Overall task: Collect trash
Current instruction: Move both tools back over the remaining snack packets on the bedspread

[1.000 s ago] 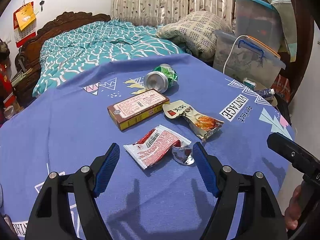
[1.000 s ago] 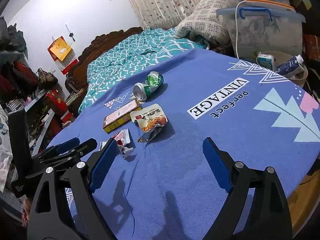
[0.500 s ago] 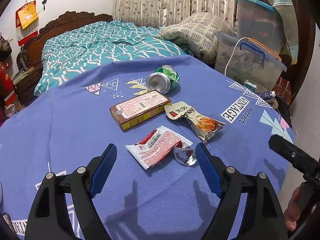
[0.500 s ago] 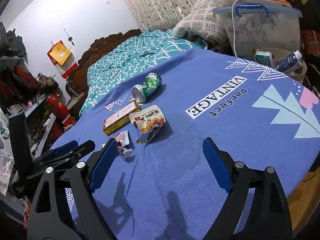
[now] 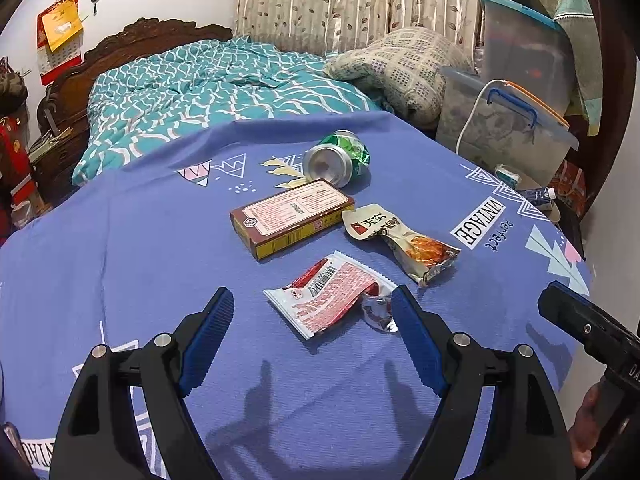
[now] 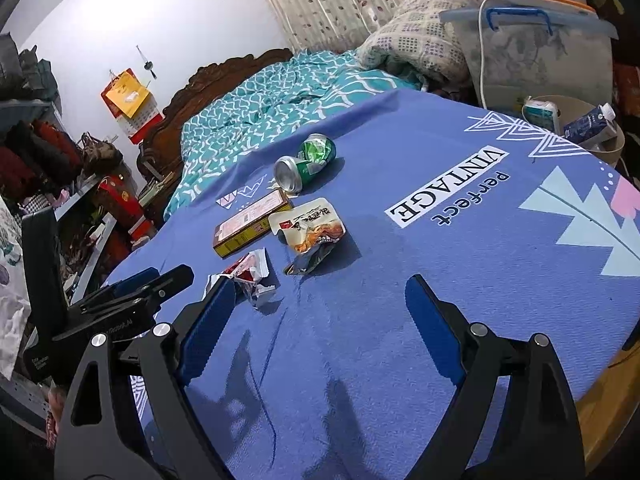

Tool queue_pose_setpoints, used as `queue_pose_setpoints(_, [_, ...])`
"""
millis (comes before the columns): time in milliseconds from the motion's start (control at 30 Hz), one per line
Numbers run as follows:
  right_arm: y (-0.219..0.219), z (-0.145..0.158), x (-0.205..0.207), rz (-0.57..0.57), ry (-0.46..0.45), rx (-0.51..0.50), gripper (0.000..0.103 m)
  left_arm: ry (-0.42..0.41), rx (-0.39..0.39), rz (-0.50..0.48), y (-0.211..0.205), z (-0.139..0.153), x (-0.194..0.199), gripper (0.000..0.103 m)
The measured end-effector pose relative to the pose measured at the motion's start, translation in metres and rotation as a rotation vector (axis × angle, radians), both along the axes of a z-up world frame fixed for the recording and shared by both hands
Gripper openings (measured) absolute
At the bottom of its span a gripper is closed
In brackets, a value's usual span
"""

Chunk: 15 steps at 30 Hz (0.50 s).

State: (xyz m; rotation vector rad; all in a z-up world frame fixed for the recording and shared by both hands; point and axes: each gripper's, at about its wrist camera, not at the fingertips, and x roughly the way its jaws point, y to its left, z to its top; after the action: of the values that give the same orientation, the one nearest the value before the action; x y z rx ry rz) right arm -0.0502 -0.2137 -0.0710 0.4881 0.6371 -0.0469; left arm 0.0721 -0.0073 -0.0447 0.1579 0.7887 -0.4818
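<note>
Blue-clothed table (image 5: pixel 120 264), lower frame: left hand-held gripper (image 5: pixel 312 304) wide open, empty (right (image 6: pixel 320 296) likewise); thin red wrapper (image 5: pixel 328 298) likely to slide away.

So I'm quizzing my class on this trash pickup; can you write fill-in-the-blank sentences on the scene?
1. The green can lies on its ____.
2. The word printed biggest on the blue tablecloth is ____.
3. The left hand-held gripper has its jaws ____.
4. The brown box lies between the can and the red-and-white ____.

Missing words: side; VINTAGE; open; wrapper

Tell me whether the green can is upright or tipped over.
Tipped over: the green can lies on its side on the blue tablecloth, its round silver end facing the camera.
</note>
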Motion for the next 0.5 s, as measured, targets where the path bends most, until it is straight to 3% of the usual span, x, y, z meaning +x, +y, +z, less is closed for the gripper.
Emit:
queue_pose_setpoints(233, [0.008, 0.001, 0.002, 0.035, 0.010, -0.020, 0.080, 0.014, 0.002, 0.018, 0.004, -0.004, 0.003, 0.077])
queue_pose_setpoints(500, [0.016, -0.004, 0.006, 0.101, 0.031, -0.024, 0.064, 0.025, 0.018, 0.028, 0.005, -0.008, 0.005, 0.077])
